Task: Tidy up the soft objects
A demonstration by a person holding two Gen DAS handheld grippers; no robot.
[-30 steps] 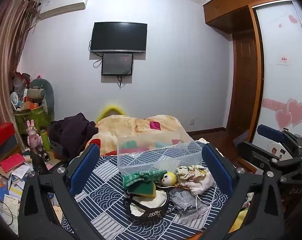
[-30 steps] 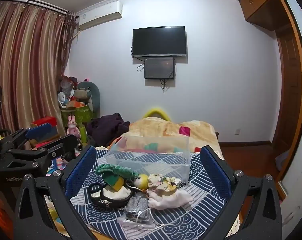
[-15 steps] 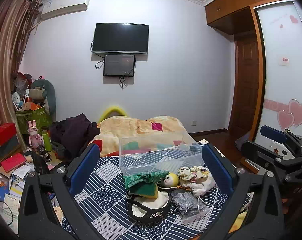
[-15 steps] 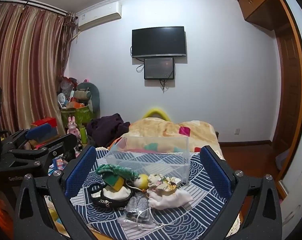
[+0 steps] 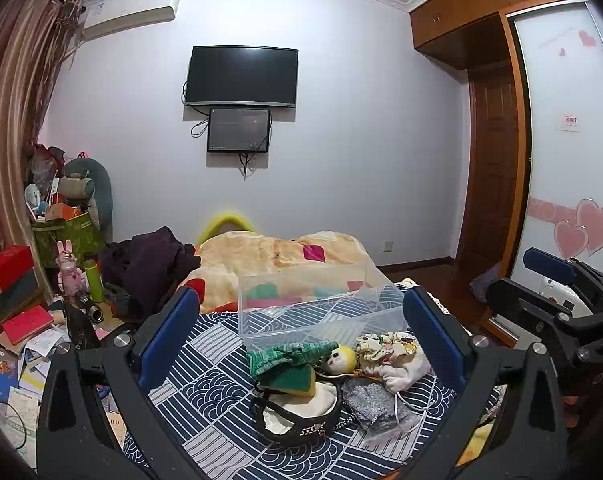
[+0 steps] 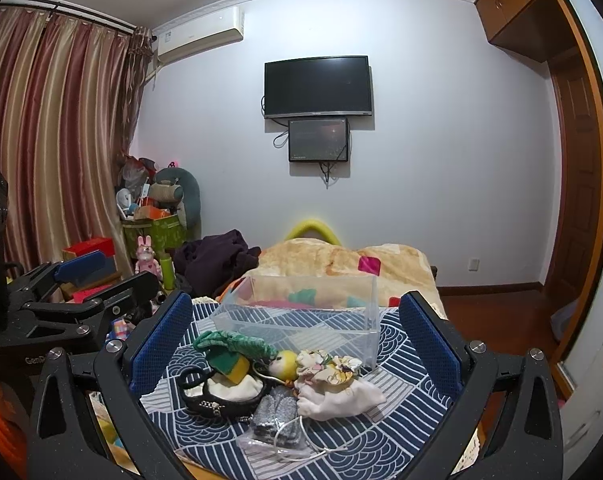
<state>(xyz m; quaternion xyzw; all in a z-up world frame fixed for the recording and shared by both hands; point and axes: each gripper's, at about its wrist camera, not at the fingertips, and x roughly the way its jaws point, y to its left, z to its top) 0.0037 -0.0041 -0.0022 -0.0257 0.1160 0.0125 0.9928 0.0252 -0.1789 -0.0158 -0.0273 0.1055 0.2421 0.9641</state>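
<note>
A pile of soft things lies on the blue patterned cloth point(image 5: 205, 392): a green knit piece point(image 5: 289, 356) on a green-yellow sponge point(image 5: 297, 378), a small yellow doll head point(image 5: 340, 359), a floral scrunchie point(image 5: 385, 346), a white cloth point(image 5: 405, 374), a grey pouch point(image 5: 367, 400) and a black-rimmed cream pad point(image 5: 297, 408). A clear plastic box point(image 5: 317, 308) stands empty just behind them. My left gripper point(image 5: 299, 336) is open above the pile. My right gripper point(image 6: 293, 336) is open over the same pile point(image 6: 277, 372) and box point(image 6: 301, 312).
A bed with an orange blanket point(image 5: 281, 252) and dark clothes point(image 5: 145, 264) lies behind the box. Boxes, books and toys point(image 5: 25, 300) crowd the left floor. A wardrobe door point(image 5: 569, 184) stands on the right. The other gripper point(image 6: 61, 308) shows at the right view's left edge.
Both grippers have barely drifted; the left view has shifted slightly. Nothing was taken or let go.
</note>
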